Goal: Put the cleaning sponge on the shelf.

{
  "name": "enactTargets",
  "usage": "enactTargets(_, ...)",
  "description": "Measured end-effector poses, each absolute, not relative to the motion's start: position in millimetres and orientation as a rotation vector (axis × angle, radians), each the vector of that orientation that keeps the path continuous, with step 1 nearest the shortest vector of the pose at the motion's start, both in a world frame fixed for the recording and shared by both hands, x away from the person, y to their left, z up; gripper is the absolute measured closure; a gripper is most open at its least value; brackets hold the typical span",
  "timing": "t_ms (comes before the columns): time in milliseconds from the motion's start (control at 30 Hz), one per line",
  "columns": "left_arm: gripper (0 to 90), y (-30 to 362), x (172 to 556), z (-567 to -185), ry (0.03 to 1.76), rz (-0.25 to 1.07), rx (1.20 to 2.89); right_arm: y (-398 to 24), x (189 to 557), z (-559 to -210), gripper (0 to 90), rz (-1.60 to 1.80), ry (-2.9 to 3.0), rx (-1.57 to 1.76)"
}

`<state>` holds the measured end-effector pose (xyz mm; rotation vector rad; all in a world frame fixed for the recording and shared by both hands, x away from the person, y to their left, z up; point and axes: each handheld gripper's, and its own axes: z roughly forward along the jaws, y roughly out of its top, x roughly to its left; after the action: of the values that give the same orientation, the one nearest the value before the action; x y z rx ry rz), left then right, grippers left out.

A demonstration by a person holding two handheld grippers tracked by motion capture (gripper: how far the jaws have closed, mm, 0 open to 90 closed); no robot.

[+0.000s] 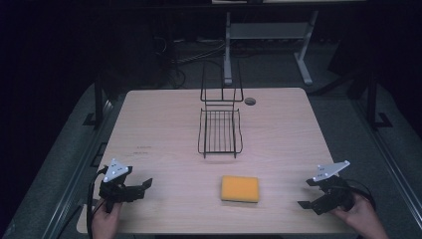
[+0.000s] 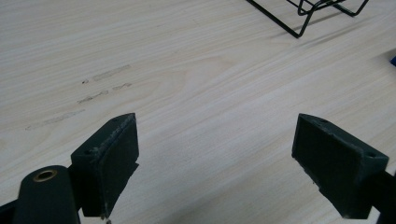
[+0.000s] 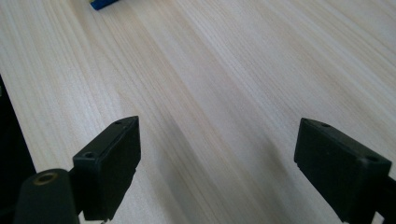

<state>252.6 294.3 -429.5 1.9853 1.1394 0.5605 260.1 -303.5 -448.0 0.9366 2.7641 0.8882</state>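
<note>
sponge [image 1: 240, 188] flat on table [image 1: 159, 124], near front edge, just right of centre. wire rack [image 1: 220, 130] at its 12 o'clock, apart. left gripper [image 1: 142, 187] at 9, right gripper [image 1: 309, 194] at 3 (both jaws spread wide, nothing held, well clear of sponge).

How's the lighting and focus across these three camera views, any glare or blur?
High view: table lit, surroundings nearly black, sponge and wire rack sharp. Left gripper view: bright, washed-out wood, jaws slightly soft, rack shadow crisp. Right gripper view: even light, soft jaw shadows, blue edge at top blurred.
</note>
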Motion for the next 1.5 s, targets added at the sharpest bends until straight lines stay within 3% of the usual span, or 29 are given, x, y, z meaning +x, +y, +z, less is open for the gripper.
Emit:
enactTargets(833, 14.1, 286.1, 251.3, -431.6, 1.091, 0.537, 2.023, -265.5, 259.2, -424.0, 14.3, 0.867, 2.855, 0.783)
enactTargets(1100, 14.1, 290.0, 251.4, -430.5, 1.095, 0.539, 2.01, -227.5, 271.4, -402.5, 14.3, 0.874, 2.918, 0.597)
enactTargets(1500, 14.1, 294.1, 251.6, -429.7, 1.1, 0.546, 1.999, -179.0, 293.7, -401.2, 14.3, 0.849, 3.007, 0.438)
